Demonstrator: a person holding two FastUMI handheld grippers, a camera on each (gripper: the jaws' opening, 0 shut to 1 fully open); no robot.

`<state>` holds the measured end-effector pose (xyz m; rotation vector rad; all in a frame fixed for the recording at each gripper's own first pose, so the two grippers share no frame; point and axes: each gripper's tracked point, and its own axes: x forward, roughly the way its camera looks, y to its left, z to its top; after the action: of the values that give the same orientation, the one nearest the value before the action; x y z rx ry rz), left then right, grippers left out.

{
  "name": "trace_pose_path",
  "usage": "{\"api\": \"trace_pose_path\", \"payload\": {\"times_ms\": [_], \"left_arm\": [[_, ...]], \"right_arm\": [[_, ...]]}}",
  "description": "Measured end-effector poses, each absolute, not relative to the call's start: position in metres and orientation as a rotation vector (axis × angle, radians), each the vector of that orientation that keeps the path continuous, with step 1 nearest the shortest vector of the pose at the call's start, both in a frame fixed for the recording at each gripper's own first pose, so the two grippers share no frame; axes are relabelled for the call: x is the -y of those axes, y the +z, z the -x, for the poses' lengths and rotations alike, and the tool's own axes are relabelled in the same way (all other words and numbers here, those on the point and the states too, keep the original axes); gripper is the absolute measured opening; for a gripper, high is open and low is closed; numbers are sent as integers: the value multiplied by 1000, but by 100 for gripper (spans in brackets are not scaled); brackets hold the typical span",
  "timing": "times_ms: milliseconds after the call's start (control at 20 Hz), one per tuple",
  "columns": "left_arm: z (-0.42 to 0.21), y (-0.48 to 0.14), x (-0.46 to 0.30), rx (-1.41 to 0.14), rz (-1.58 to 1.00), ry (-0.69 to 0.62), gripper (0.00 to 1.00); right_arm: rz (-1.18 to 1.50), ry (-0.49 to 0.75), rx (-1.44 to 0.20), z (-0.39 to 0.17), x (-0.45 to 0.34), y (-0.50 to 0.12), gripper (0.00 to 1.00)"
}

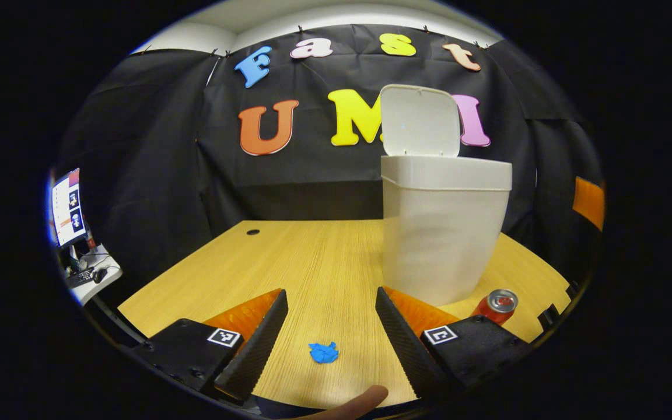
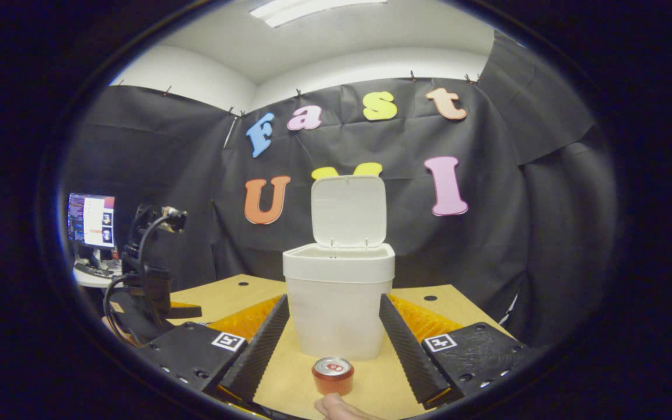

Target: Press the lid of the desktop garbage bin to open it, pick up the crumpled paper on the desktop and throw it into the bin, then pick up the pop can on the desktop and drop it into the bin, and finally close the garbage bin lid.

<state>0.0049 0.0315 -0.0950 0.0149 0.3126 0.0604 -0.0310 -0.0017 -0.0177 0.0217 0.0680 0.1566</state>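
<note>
The wood-grain table runs wide and bare left of the bin, its far edge meeting the black cloth wall; a small round hole sits near that edge; the white plastic garbage bin stands upright toward the right, smooth-walled and tapering downward, its flat lid raised upright at the back; the left gripper is spread wide and holds nothing, with open table between its fingers; the right gripper is likewise released, framing the bin; the red pop can stands upright just before the bin, partly hidden in the left gripper view; the small blue crumpled paper lies between the left gripper's fingers, touching neither
</note>
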Motion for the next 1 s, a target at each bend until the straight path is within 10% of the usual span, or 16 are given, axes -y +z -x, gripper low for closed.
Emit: {"api": "trace_pose_path", "payload": {"times_ms": [550, 1000], "left_arm": [[-11, -185, -25, -391, 73, -172, 90], [-14, -212, -44, -403, -4, -124, 73]], "right_arm": [[-80, 116, -131, 20, 19, -75, 93], [-52, 193, -326, 29, -6, -189, 96]]}}
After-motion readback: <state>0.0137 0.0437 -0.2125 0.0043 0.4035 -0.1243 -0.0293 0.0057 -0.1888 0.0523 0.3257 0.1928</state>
